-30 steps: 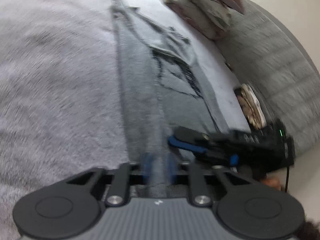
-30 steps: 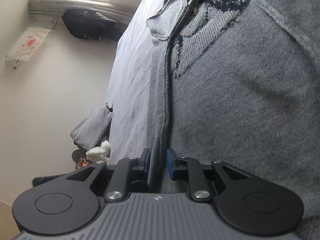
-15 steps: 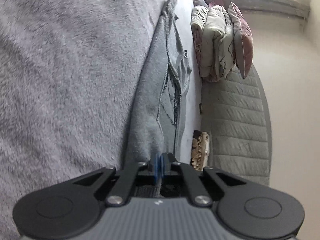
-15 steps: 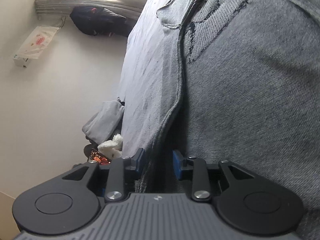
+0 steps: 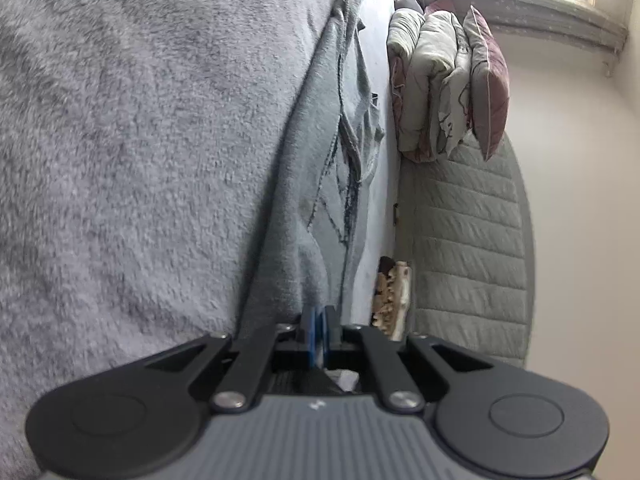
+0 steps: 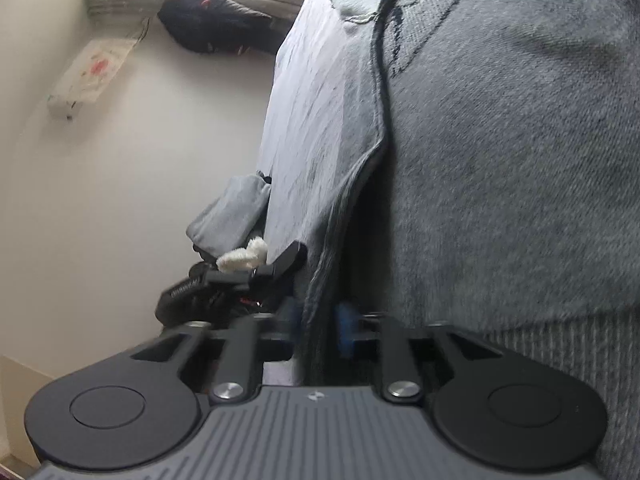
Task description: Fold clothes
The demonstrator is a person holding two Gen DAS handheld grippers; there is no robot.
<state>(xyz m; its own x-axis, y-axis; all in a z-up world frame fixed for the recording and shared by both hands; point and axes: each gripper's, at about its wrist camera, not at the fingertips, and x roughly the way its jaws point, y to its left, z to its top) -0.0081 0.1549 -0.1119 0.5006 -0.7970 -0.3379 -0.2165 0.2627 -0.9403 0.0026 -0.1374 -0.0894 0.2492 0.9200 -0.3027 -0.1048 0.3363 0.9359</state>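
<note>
lying between the closing right fingers (image 6: 316, 330): grey sweater (image 6: 500, 160) edge

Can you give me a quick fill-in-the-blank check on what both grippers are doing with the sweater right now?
1. The left gripper is ____ on the edge of the grey sweater.
2. The right gripper is closing, with the sweater's ____ between its blue pads.
3. The sweater lies on a fuzzy grey ____.
4. Folded bedding and a pillow are stacked under the ____.

Missing words: shut; edge; blanket; window
</note>
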